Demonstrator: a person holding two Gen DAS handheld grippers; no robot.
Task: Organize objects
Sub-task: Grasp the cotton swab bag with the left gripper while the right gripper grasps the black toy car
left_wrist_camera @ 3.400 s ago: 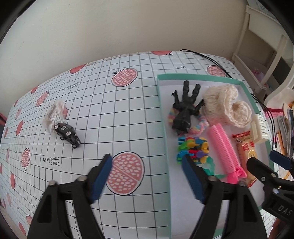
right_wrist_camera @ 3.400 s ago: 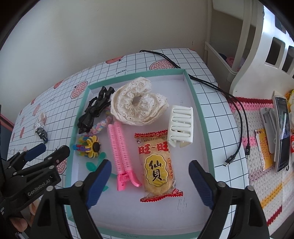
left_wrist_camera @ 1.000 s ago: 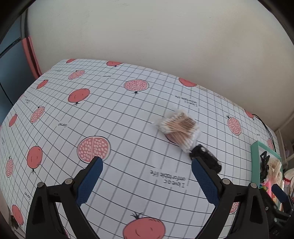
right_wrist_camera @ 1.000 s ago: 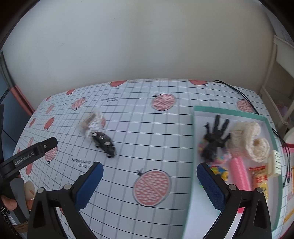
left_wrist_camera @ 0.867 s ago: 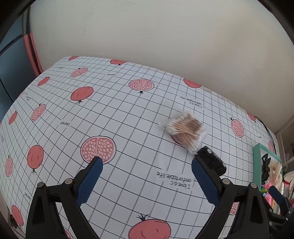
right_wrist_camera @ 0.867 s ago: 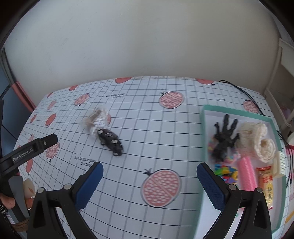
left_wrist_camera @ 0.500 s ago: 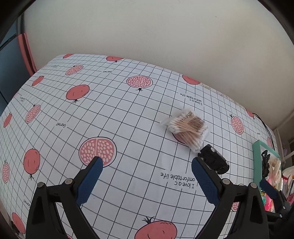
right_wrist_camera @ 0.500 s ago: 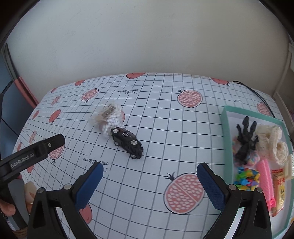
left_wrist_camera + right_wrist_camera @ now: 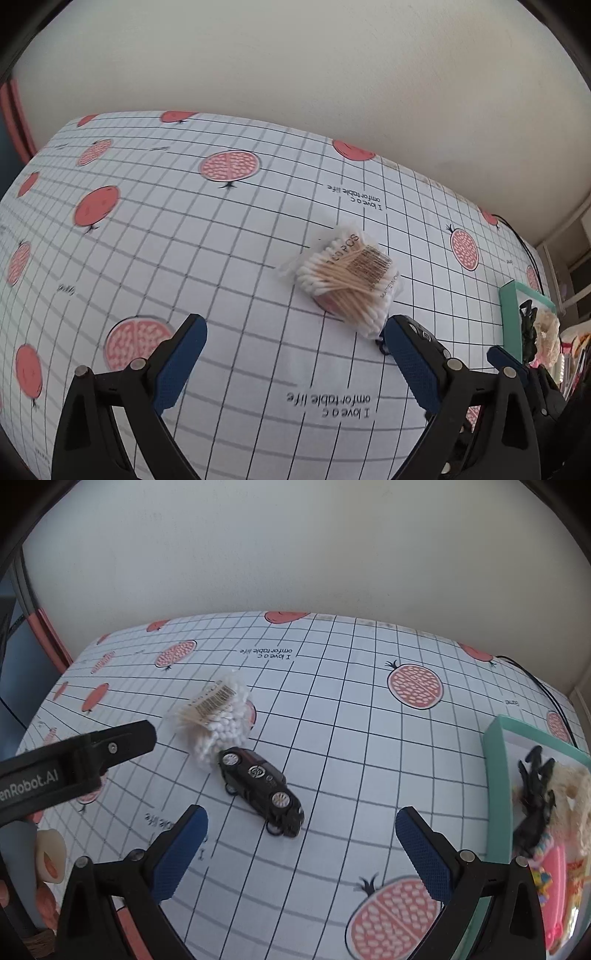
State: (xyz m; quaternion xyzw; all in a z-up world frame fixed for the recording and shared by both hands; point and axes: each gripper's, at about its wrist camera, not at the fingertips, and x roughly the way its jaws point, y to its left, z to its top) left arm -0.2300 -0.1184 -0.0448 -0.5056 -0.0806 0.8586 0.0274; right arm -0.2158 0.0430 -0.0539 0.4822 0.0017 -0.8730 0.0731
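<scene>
A clear bag of cotton swabs [image 9: 347,282] [image 9: 218,720] lies on the pomegranate-print tablecloth. Right beside it sits a black toy car [image 9: 260,790], and in the left wrist view only the car's edge [image 9: 430,338] shows behind my right-hand finger. My left gripper [image 9: 295,365] is open, just short of the swab bag, with nothing between its fingers. Over the cloth my right gripper [image 9: 303,853] stands open too, the car a little ahead of it. The left gripper's arm [image 9: 74,757] crosses the right wrist view at the left.
A teal-rimmed tray [image 9: 496,771] [image 9: 511,317] at the right holds a black toy figure [image 9: 535,797], a cream scrunchie, a pink clip and other small items. A black cable [image 9: 535,683] runs along the table's far right. The wall stands behind the table.
Both grippers swung left from the tray to the swab bag and car. Over the last second both crept closer to them. Both stayed open.
</scene>
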